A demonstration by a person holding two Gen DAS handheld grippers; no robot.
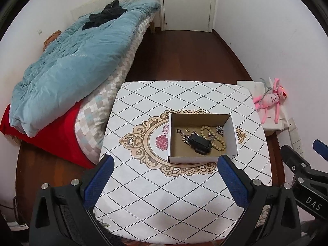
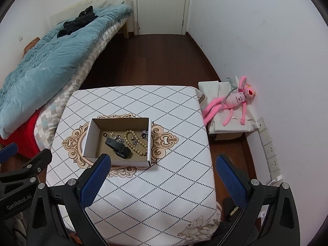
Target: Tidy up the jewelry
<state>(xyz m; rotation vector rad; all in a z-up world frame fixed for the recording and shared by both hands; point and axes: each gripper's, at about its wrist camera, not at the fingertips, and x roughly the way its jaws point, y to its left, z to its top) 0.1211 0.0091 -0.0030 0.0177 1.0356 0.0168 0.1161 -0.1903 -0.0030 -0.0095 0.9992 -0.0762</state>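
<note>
- Left wrist view: the left gripper [image 1: 164,164] hangs above the near edge of the table [image 1: 143,194], its jaws spread wide with nothing between them.
- In the right wrist view the right gripper [image 2: 163,162] is likewise released and empty, above the table's near right corner.
- The cardboard box [image 1: 173,161] sits open near the middle of the table, on the cloth's oval ornament.
- Inside lie a wooden bead bracelet [image 1: 213,137] toward the right wall, a black watch [image 1: 199,144] at the centre, silver chain pieces [image 1: 185,138] beside it, a dark stone piece [image 1: 219,130] by the far right corner, and a small ring [image 1: 178,130] with gold earrings [image 1: 186,130] toward the far left corner.
- No jewelry shows on the cloth outside the box.
- Judged from this, collecting looks finished, or sorting has not begun; which one cannot be told.
- If sorting follows, a gripper would need to descend into the box and pinch 1 piece clear of the tangle, the watch being the easiest target.
</note>
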